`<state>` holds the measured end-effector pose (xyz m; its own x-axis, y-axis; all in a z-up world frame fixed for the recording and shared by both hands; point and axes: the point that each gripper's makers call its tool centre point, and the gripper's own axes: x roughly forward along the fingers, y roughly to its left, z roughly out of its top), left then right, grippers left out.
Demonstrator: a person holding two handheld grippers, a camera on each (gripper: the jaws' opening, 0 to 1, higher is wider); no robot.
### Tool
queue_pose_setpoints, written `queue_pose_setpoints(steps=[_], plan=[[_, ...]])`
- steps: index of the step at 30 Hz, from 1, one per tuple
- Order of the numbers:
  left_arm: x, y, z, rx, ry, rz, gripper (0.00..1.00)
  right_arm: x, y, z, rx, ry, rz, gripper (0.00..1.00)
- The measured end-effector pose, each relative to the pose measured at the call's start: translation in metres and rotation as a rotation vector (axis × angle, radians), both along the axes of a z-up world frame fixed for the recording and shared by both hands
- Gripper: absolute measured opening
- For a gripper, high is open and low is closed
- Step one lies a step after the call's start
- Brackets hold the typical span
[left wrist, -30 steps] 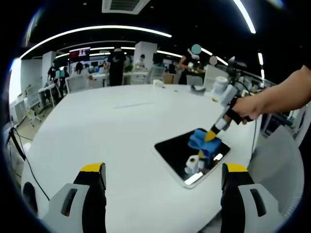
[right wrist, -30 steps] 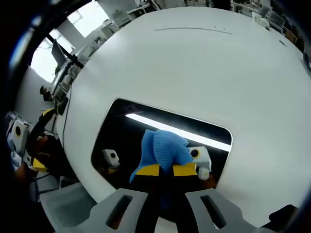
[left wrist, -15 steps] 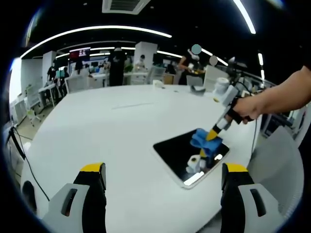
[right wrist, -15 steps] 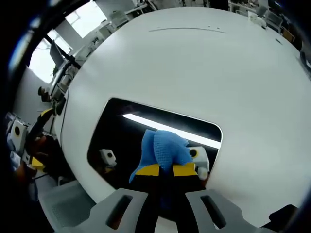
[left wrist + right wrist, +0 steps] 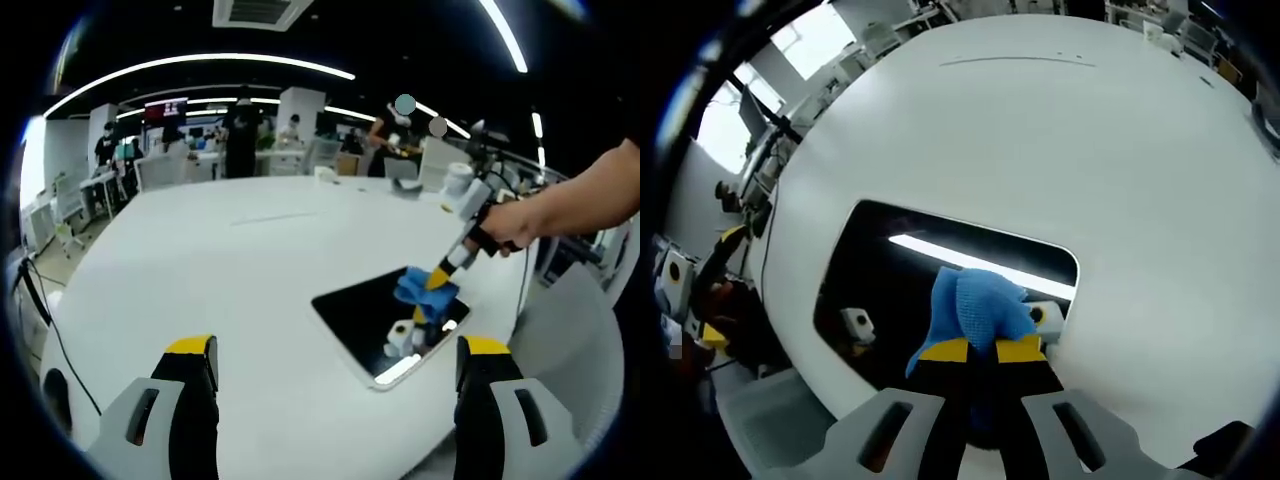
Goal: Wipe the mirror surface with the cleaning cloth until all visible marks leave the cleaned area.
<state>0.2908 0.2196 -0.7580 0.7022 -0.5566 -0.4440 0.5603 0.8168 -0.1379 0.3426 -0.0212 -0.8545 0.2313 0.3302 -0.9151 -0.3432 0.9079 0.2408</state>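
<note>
we see a round white table (image 5: 200, 270) with the mirror (image 5: 375, 320) lying flat near its edge, dark and reflecting a ceiling light strip. in the right gripper view the mirror (image 5: 910, 275) sits just ahead of our right gripper (image 5: 980, 350), whose jaws are pinched tight on the blue cleaning cloth (image 5: 975, 305), which is pressed on the glass near one of its corners. in the left gripper view the same cloth (image 5: 425, 290) rests on the mirror under the right gripper (image 5: 440, 280), held by a hand (image 5: 505, 225). our left gripper (image 5: 335, 375) hangs over bare table well apart from the mirror, jaws spread wide and holding nothing. behind the table are desks and standing people (image 5: 240, 135); nothing lies between the left gripper and the mirror.
</note>
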Motion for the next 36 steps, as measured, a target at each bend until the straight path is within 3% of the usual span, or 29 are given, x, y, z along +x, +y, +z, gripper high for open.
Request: queue_pose_setpoints(steps=[36], plan=[[0.001, -0.004, 0.003, 0.001, -0.009, -0.011, 0.99, 0.0, -0.022, 0.0, -0.025, 0.013, -0.029, 0.02]])
